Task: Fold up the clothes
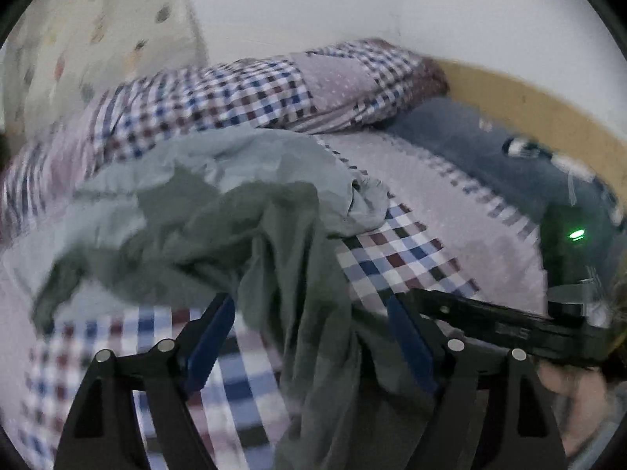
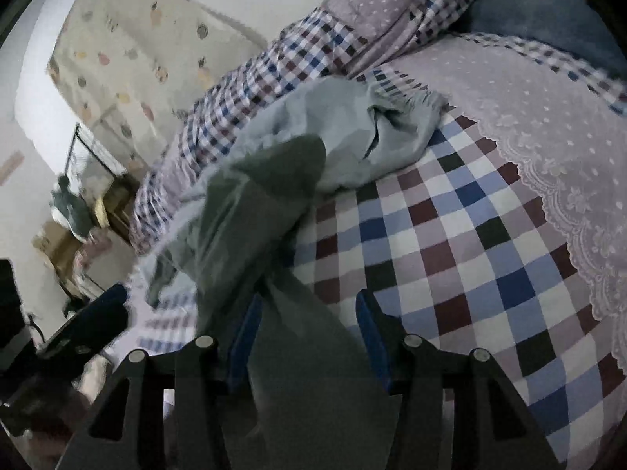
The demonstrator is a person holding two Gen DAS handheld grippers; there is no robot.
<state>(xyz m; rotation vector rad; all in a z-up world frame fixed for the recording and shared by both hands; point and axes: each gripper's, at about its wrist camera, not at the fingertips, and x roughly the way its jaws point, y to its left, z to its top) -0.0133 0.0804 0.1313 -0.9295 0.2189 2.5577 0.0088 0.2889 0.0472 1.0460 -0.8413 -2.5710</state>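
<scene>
One grey-green garment, two grippers, both jaws spread around it

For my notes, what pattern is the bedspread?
Checked bedspread: blue, maroon, white squares; clearest in right wrist view.

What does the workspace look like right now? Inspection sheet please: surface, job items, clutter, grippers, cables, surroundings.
Surface: bed with checked blue, maroon and white bedspread, lace-edged lilac cover over its far part.
Job's things: crumpled grey-green garment, partly lifted, its cloth running between both grippers' fingers; paler inner side showing.
Clutter: rolled checked quilt along the wall; dark blue pillow.
Grippers: left gripper and right gripper, blue pads set apart, cloth between; grip not confirmed, image blurred.
Cables: nothing seen.
Surroundings: white wall, spotted cream curtain, furniture beyond the bed, too blurred to identify.
</scene>
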